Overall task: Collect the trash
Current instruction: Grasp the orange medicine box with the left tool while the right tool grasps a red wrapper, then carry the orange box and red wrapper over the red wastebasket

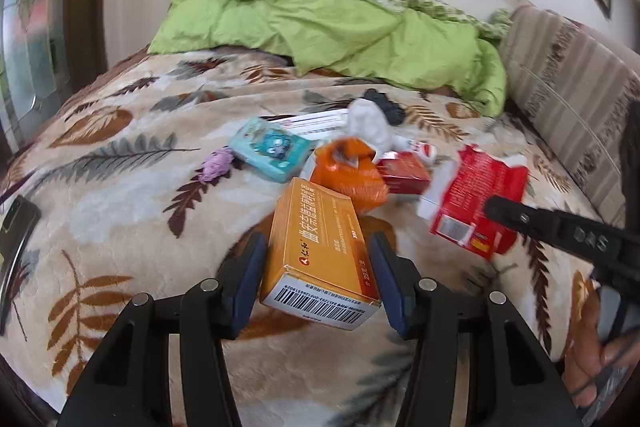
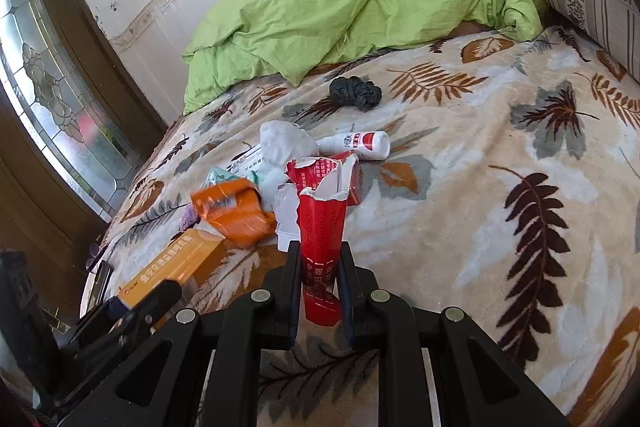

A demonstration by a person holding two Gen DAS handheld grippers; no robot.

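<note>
The bed carries a leaf-print blanket, with a green quilt at the far end. The trash lies mid-bed: orange bag, teal tissue pack, white bottle, black wad. The left tongs are clenched on the orange carton, raised at near centre. The right tongs are clenched on the torn red packet, to the right of the carton.
</note>
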